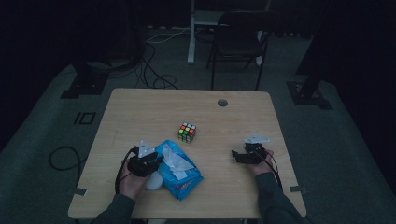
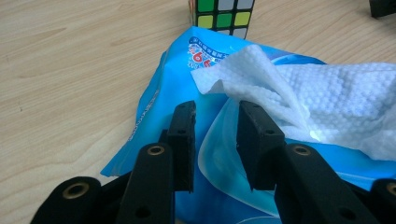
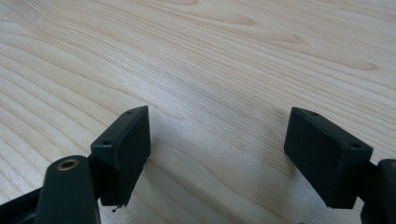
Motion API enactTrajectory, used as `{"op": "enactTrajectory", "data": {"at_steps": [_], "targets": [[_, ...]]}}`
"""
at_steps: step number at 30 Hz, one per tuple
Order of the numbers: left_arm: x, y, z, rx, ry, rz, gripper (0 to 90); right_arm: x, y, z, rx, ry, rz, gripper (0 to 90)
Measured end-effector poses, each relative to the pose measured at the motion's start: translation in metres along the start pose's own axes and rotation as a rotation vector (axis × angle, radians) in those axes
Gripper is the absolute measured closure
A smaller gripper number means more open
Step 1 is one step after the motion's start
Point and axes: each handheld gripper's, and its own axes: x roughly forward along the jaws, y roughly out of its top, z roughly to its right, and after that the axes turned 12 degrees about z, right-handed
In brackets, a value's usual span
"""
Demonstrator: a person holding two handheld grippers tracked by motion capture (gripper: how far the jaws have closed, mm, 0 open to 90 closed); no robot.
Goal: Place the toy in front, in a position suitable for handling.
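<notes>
Wood table point(image 1: 140, 112): puzzle cube point(image 1: 187, 132), blue wipes pack point(image 1: 180, 170).

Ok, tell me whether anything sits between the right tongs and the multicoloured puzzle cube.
Nothing visible does. The right tongs hover open over bare wooden table, and the multicoloured puzzle cube stands across clear wood. The blue plastic wipes pack lies near the left tongs, off that line.

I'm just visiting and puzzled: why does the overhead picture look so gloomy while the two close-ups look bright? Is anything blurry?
High view: dim and underexposed, the room behind nearly black, though the puzzle cube and blue wipes pack stay recognisable. Left gripper view: bright and even, the white wipe crisp, the nearest black fingers slightly soft. Right gripper view: bright, the table grain sharp, soft shadows beneath the fingers.
</notes>
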Motion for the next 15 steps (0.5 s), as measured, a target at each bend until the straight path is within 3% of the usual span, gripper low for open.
{"op": "enactTrajectory", "data": {"at_steps": [6, 10, 12, 15], "targets": [[0.004, 0.005, -0.028, 0.0, 0.066, -0.011, 68.6, 0.0, 0.0, 0.0, -0.001, 0.0, 0.001, 22.7], [0.009, 0.011, -0.045, -0.031, 0.1, -0.022, 68.3, 0.0, 0.0, 0.0, -0.001, 0.0, 0.001, 22.7], [0.007, 0.013, -0.045, -0.034, 0.125, -0.027, 65.3, 0.0, 0.0, 0.0, 0.0, 0.0, 0.0, 22.7], [-0.006, 0.016, -0.032, -0.039, 0.083, 0.017, 63.3, 0.0, 0.0, 0.0, -0.001, 0.0, 0.0, 22.7]]}}
